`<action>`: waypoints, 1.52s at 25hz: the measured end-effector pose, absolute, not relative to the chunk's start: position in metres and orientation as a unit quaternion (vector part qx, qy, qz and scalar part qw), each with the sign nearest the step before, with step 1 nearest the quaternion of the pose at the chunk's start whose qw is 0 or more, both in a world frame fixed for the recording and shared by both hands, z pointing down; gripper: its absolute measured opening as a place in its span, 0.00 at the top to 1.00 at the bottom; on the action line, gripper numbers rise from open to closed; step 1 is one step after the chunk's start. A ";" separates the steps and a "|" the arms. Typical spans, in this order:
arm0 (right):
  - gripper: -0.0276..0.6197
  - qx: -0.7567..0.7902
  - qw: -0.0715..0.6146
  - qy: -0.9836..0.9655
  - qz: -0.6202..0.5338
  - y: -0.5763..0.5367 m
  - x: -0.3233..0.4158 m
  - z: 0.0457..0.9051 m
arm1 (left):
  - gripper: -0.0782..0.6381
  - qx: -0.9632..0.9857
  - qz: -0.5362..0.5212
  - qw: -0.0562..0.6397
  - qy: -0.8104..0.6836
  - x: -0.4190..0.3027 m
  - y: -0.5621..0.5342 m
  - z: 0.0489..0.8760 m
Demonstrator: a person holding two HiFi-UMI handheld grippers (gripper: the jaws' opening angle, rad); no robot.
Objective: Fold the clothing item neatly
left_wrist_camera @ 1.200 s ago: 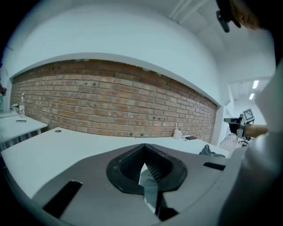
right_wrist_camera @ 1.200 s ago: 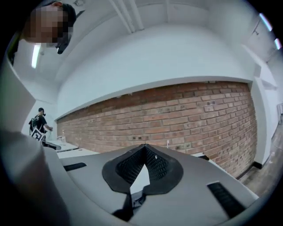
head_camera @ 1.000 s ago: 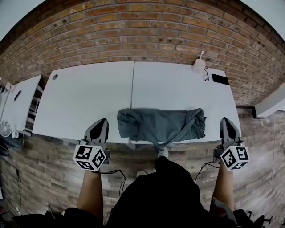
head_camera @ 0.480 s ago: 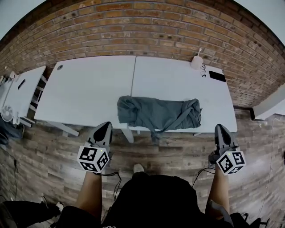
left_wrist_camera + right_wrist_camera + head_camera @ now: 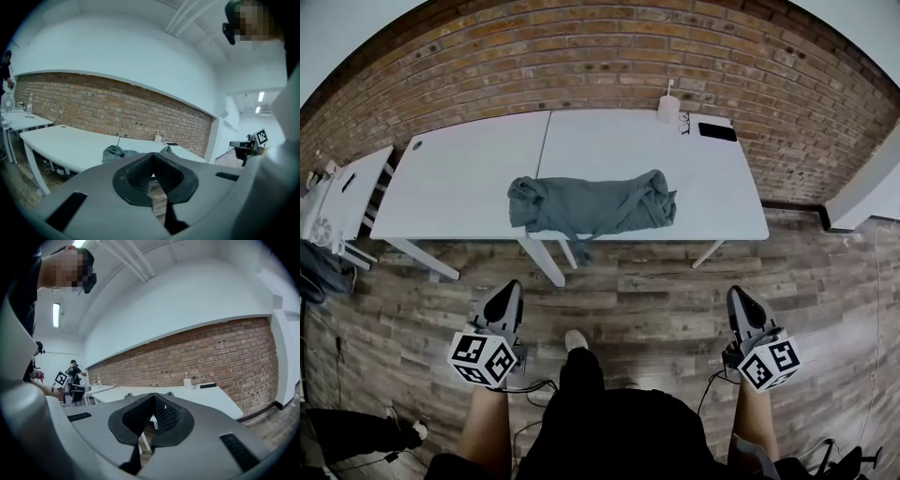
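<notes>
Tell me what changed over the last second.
The person stepped back: the left gripper and right gripper drew away from the table edge, over the wood floor. Nothing gripped or released. Both stay shut, empty; the grey garment stays crumpled on the table.

Grey garment (image 5: 592,204) — bunched lengthwise on white table (image 5: 469,178) — near front edge.

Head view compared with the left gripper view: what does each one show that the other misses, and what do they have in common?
Only the head view: both tools from above, the left gripper and right gripper, held over the wooden floor, short of the white table, plus the whole crumpled grey garment. Only the left gripper view: its own jaws close up, shut on nothing, and the white ceiling with strip lights. Both: the table, the garment on it, the brick wall and a small white bottle.
</notes>
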State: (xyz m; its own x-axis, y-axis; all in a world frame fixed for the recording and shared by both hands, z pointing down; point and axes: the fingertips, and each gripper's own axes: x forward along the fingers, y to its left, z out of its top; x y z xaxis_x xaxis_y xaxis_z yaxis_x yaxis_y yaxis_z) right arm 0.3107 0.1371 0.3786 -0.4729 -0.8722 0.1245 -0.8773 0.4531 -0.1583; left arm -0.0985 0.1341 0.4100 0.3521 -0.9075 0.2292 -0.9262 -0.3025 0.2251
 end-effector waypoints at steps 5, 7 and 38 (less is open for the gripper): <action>0.96 0.499 0.036 -0.854 0.145 0.191 0.347 0.421 | 0.89 0.776 0.033 0.213 -0.593 -0.075 0.221 0.433; 0.96 0.486 0.041 -0.858 0.161 0.208 0.347 0.433 | 0.89 0.769 0.040 0.218 -0.599 -0.072 0.249 0.432; 0.96 0.487 -0.043 -0.842 0.229 0.478 0.232 0.403 | 0.89 0.804 0.047 0.228 -0.548 -0.137 0.494 0.459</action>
